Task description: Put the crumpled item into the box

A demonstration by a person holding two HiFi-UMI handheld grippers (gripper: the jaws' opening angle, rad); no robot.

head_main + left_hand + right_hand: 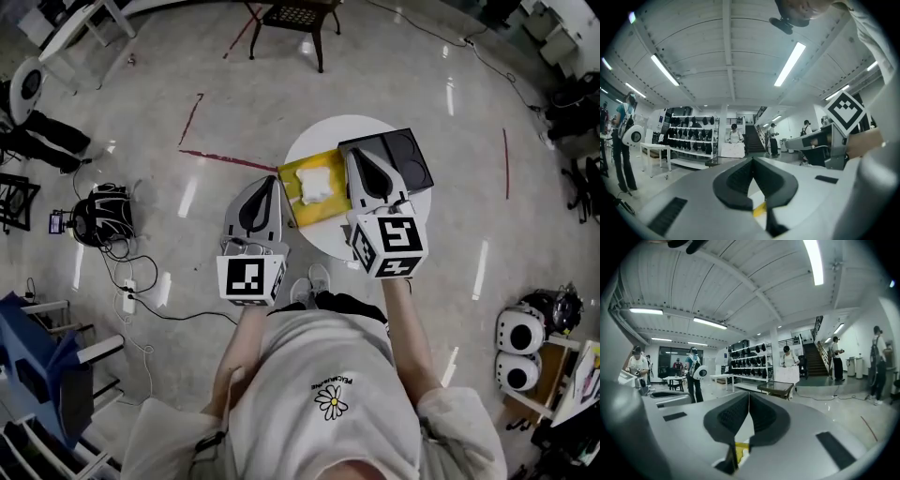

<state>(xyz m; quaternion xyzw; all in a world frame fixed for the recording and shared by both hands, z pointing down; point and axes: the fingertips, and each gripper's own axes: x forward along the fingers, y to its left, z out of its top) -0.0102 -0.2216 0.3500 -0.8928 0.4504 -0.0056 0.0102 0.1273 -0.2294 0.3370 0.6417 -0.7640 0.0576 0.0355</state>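
— What is counted on the tabletop [319,139]?
— One yellow box [298,210], one crumpled item [315,187] and one black tray [410,159] are counted on the round white top. Two tongs are held over it.
— How are the tongs set?
— The left tongs [752,160] are pressed together at the tips, with nothing gripped, just beside the yellow box. The right tongs [748,395] are likewise closed and empty, and are seen over the left part of the black tray.
— And the crumpled item?
— A white, wrinkled wad is seen lying inside the yellow box, between the two tongs and touched by neither.
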